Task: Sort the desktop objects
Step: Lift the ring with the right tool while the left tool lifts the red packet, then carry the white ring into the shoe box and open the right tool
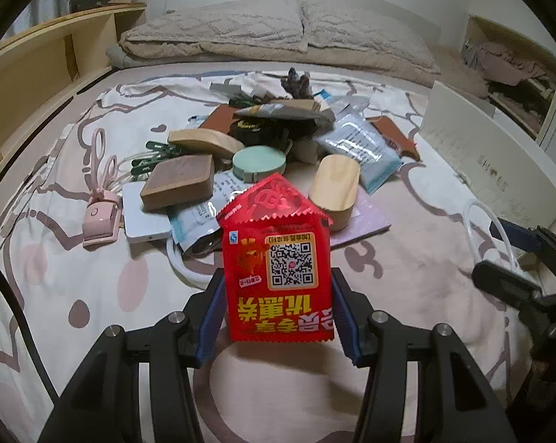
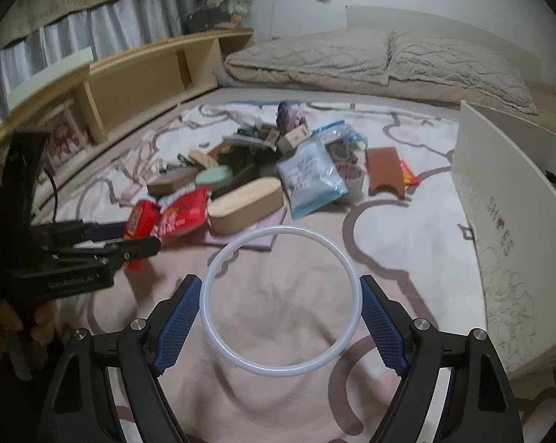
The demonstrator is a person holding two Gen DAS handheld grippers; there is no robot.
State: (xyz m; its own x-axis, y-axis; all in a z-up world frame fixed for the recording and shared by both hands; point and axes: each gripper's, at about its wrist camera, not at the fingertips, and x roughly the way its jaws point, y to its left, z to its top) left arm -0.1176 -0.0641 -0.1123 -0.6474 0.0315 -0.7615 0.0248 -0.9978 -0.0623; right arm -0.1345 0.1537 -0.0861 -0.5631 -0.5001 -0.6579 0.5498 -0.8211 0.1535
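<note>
My left gripper [image 1: 278,310] is shut on a red snack packet [image 1: 276,265] with a QR code and holds it above the bedspread; the packet also shows blurred in the right wrist view [image 2: 174,214], with the left gripper [image 2: 137,240] at the left. My right gripper [image 2: 280,313] is shut on a white plastic ring [image 2: 219,347], its blue pads touching the ring's sides. The ring and right gripper [image 1: 514,258] also appear at the right edge of the left wrist view. A pile of objects [image 1: 263,140] lies on the patterned bedspread ahead.
The pile holds a wooden oval box [image 1: 335,188], a mint round tin [image 1: 257,162], a brown box [image 1: 178,181], a pink eyelash curler [image 1: 100,192] and plastic bags [image 2: 311,173]. A white shoe box [image 2: 507,229] stands at the right. Wooden shelves [image 2: 137,81] run along the left.
</note>
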